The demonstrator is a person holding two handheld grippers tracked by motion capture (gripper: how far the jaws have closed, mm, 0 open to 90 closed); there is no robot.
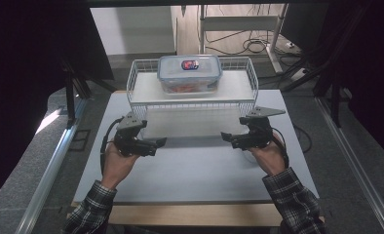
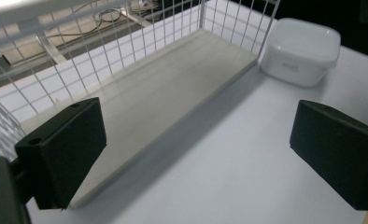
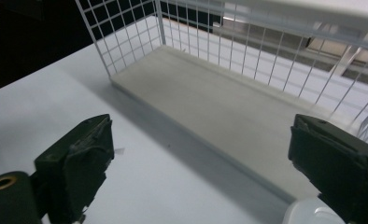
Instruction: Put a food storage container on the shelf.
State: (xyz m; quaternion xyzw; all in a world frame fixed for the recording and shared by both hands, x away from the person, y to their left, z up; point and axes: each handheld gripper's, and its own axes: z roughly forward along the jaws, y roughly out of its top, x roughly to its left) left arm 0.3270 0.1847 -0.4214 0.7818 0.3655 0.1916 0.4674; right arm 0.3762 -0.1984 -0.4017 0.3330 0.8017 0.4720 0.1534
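A white wire rack stands at the back of the white table top. On its upper shelf sits a clear lidded container with something red inside. My left gripper hovers in front of the rack's left end and points right, jaws open and empty. My right gripper mirrors it at the rack's right end, also open and empty. Both gripper views look along the rack's bare lower board. A white lidless tub stands on the table by the rack's far end.
The white tub's rim lies just under my right gripper's jaw. Wire mesh walls close the rack's ends and back. Metal rails run along both sides of the table, and cables lie on the floor behind.
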